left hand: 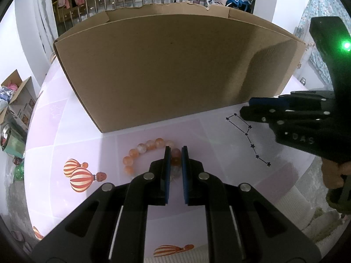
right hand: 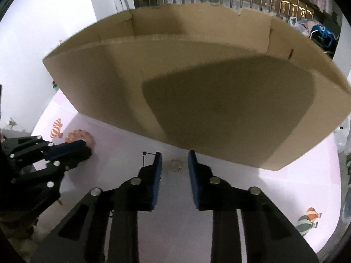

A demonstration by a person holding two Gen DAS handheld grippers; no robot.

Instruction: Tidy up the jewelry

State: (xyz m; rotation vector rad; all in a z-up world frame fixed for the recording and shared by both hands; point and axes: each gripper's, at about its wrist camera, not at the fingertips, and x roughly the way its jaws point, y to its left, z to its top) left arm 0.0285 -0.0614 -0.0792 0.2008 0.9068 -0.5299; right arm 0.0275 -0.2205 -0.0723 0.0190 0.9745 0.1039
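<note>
An orange and white bead bracelet [left hand: 142, 151] lies on the pale printed table cover [left hand: 65, 135], just in front of the cardboard box [left hand: 171, 65]. My left gripper [left hand: 175, 150] is shut on one side of it, with beads pinched between the blue pads. From the right wrist view the bracelet [right hand: 79, 134] shows behind the left gripper [right hand: 86, 149]. A small gold-coloured ring [right hand: 175, 165] lies flat on the cover between the fingers of my right gripper [right hand: 174, 154]. Its pads stand a little clear of the ring on both sides. In the left wrist view, the right gripper [left hand: 245, 107] sits near the box's right corner.
The tall open-topped cardboard box [right hand: 197, 87] stands close behind both grippers. Balloon prints [left hand: 80, 175] and a star drawing [left hand: 250, 135] mark the cover. A person's hand [left hand: 333, 175] holds the right gripper. Boxes and clutter [left hand: 15, 105] sit beyond the table's left edge.
</note>
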